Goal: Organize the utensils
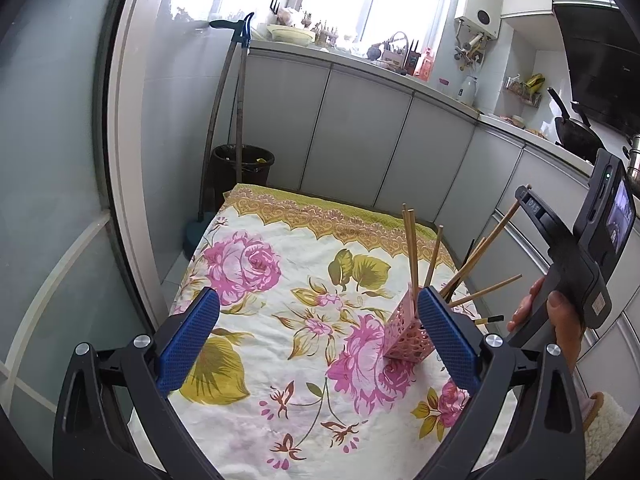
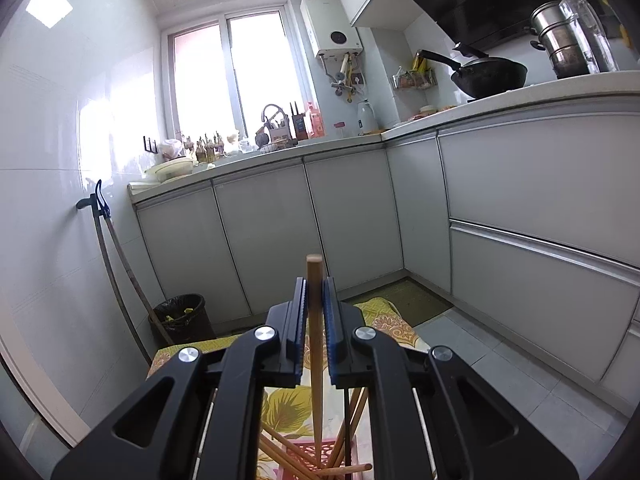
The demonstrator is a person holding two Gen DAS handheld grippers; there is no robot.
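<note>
A pink perforated utensil holder (image 1: 406, 334) stands on the floral tablecloth (image 1: 280, 280) with several wooden chopsticks (image 1: 412, 248) leaning in it. My left gripper (image 1: 318, 330) is open and empty, low over the cloth; its right finger (image 1: 448, 336) is just beside the holder. My right gripper (image 2: 315, 312) is shut on one wooden chopstick (image 2: 315, 344), held upright with its lower tip down in the holder (image 2: 308, 454). The right gripper's body also shows in the left wrist view (image 1: 576, 264), above and right of the holder.
Grey kitchen cabinets (image 1: 360, 136) run behind and right of the table. A black bin (image 1: 244, 168) and long-handled tools (image 1: 224, 120) stand at the far left corner. A wok (image 2: 488, 74) and a steel pot (image 2: 560, 40) sit on the counter.
</note>
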